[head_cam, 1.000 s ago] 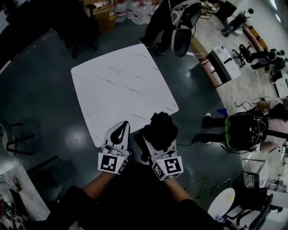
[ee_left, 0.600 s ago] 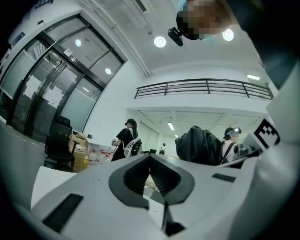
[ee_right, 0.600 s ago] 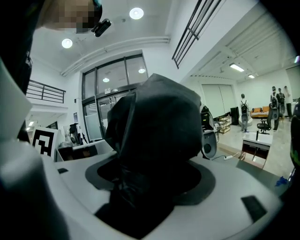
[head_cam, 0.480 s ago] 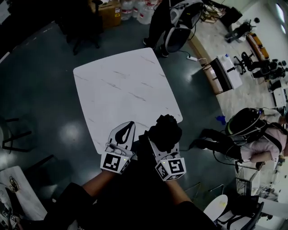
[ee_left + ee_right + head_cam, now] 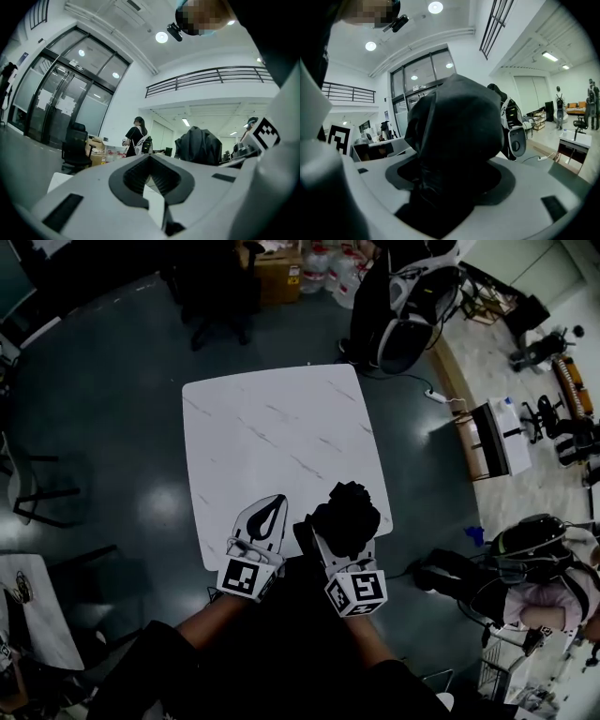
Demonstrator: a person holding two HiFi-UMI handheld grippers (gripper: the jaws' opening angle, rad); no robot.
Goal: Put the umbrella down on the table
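Where its jaws close, the right hand-held gripper (image 5: 336,534) clamps the umbrella (image 5: 348,510).

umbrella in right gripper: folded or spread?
Folded. The umbrella is a compact black bundle clamped in the right gripper; no spread canopy shows.

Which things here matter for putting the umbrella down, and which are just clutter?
Job: umbrella, clamped in right gripper; white table; left gripper, shut, empty.
Clutter: black office chair, cardboard box, water bottles.
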